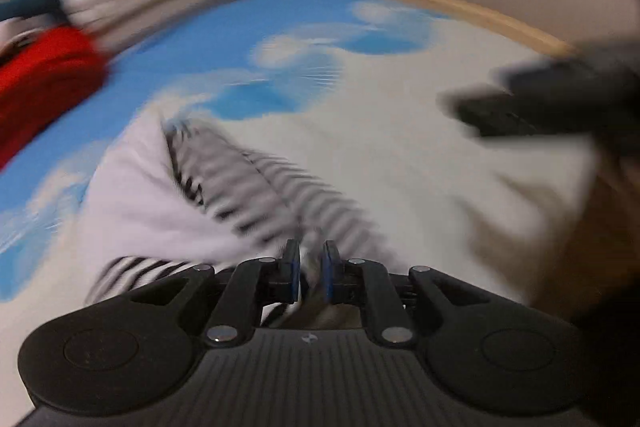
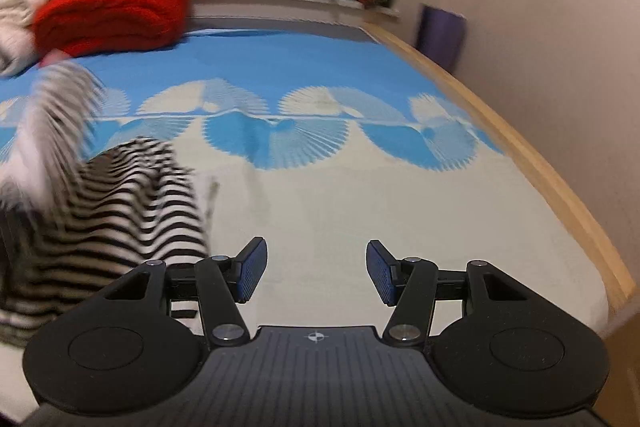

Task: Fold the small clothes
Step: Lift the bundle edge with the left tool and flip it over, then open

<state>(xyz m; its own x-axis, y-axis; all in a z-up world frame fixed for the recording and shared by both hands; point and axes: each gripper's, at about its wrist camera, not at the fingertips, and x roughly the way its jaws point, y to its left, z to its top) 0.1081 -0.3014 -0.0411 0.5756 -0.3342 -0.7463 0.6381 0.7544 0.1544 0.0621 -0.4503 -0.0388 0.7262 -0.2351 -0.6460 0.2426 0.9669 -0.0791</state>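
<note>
Left gripper [image 1: 311, 269] pinched on striped garment [image 1: 256, 195] w/ narrow gap, right gripper [image 2: 316, 269] wide open, empty, garment at its left, no containers seen.

Bed [image 2: 360, 211] with blue-and-white sheet, wooden right edge. Striped garment [image 2: 120, 211] lies near left side; red blanket [image 2: 116, 15] at far left corner.

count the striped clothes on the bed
1: a black-and-white striped garment lies left of the open right gripper, one edge pinched in the left gripper. Others may be hidden.
</note>
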